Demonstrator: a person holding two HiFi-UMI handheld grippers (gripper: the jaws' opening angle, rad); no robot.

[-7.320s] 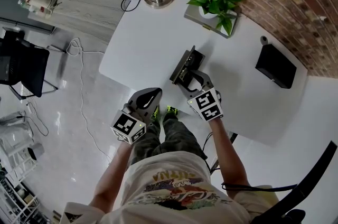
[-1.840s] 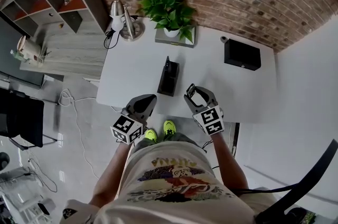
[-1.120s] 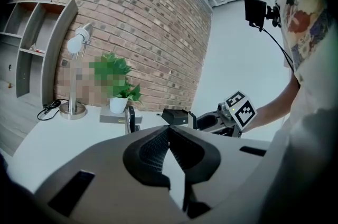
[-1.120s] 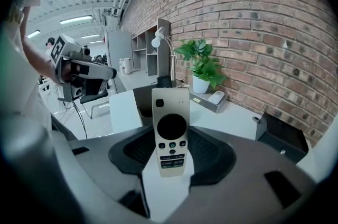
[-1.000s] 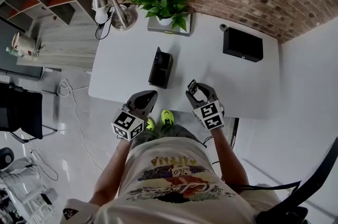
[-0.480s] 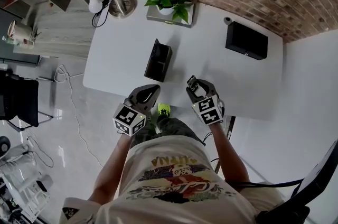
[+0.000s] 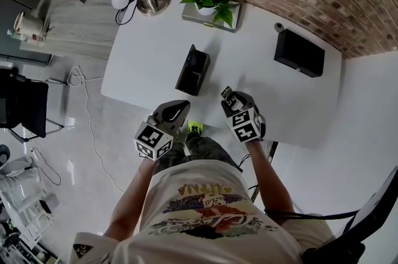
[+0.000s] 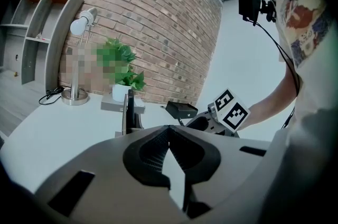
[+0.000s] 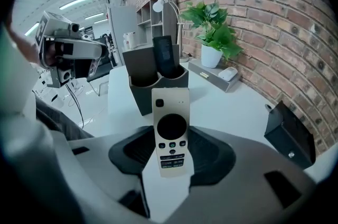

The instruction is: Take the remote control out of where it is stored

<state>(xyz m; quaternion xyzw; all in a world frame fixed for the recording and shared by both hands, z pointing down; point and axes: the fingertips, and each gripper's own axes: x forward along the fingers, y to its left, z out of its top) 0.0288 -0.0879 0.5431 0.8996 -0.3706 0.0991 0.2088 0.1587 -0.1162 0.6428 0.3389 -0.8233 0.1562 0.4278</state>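
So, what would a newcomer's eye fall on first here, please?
The cream remote, gripped upright by the right gripper, dominates that gripper's view. Behind it a dark holder with a black remote stands on the white table, and a green plant sits by the brick wall.

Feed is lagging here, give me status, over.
Right gripper shut on remote control, out of holder. Left gripper shut, empty. Dark remote sits in holder. Nothing blocking.
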